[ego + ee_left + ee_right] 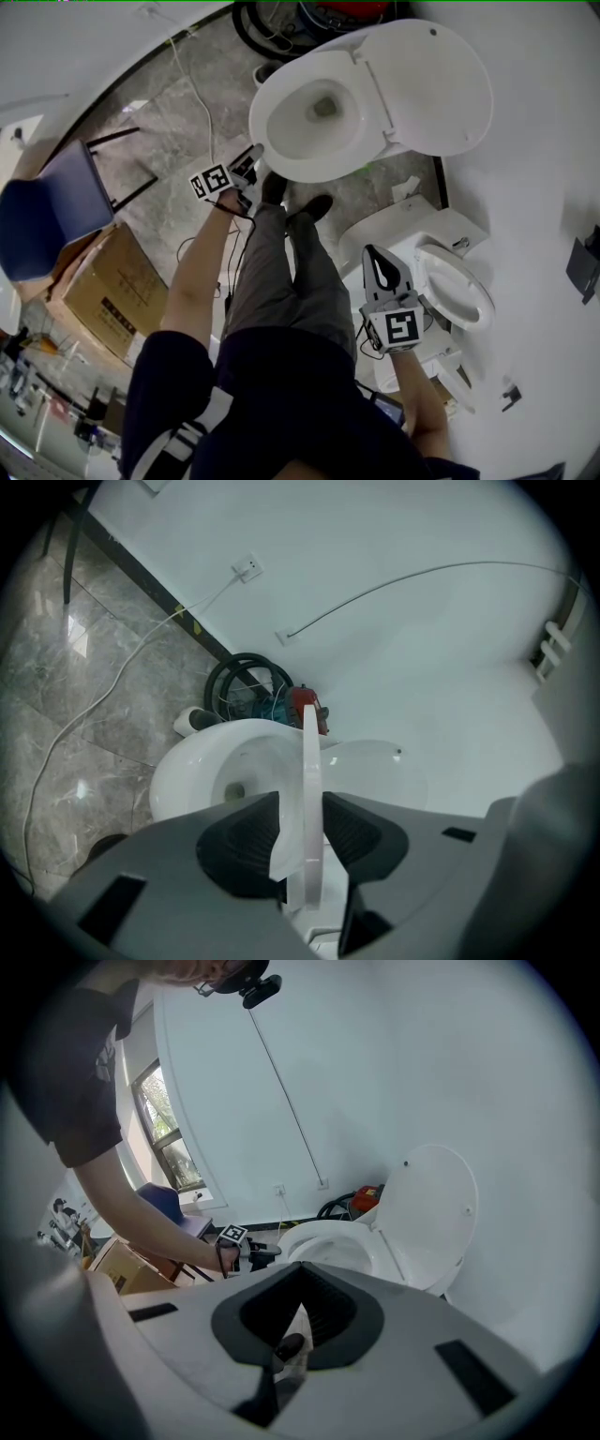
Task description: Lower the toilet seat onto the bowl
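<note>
Head view from above: a white toilet occupies the upper centre of the frame. Its lid stands open to the right against the wall and its bowl opens to the left.

The toilet seat appears edge-on in the left gripper view, at the centre of the frame. It stands between the bowl on its left and the lid on its right, apart from both there, so it is not yet down on the rim.

The left gripper, at the lower-left rim of the bowl, pinches the front edge of the seat, one dark pad on each face.

The right gripper, at the lower right of the head view, hangs over a second toilet and well apart from the first. Its jaws are pressed together at the tips with nothing between them. Through the gap behind the tips only floor and a dark shoe show.

The person's shoes rest on grey marbled floor just below the bowl. A white cable runs across this floor. A cardboard box and a blue chair lie at the left of the frame. A coiled black hose sits behind the bowl in the left gripper view.
</note>
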{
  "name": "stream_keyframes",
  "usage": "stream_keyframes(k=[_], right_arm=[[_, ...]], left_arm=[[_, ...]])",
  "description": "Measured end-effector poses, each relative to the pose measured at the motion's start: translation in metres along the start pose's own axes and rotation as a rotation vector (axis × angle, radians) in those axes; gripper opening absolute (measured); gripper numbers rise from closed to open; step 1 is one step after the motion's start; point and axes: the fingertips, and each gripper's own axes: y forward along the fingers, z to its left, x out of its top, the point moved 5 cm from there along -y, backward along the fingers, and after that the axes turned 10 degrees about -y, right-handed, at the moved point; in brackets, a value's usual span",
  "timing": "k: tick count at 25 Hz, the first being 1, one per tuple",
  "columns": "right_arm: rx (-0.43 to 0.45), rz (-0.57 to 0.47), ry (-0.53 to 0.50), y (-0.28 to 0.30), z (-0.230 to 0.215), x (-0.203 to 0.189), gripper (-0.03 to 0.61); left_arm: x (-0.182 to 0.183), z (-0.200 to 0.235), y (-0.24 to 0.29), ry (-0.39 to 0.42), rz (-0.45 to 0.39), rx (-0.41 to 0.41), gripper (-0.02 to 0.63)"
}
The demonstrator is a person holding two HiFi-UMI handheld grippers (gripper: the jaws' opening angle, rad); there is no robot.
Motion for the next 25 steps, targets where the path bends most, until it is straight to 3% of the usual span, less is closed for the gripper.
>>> stream_keyframes(k=[25], right_arm=[[0.058, 0.020, 0.009, 0.044, 0.017, -0.015, 0.018]], left_arm=[[0.010, 0.049, 0.016, -0.006, 0.024, 0.042, 0.132]])
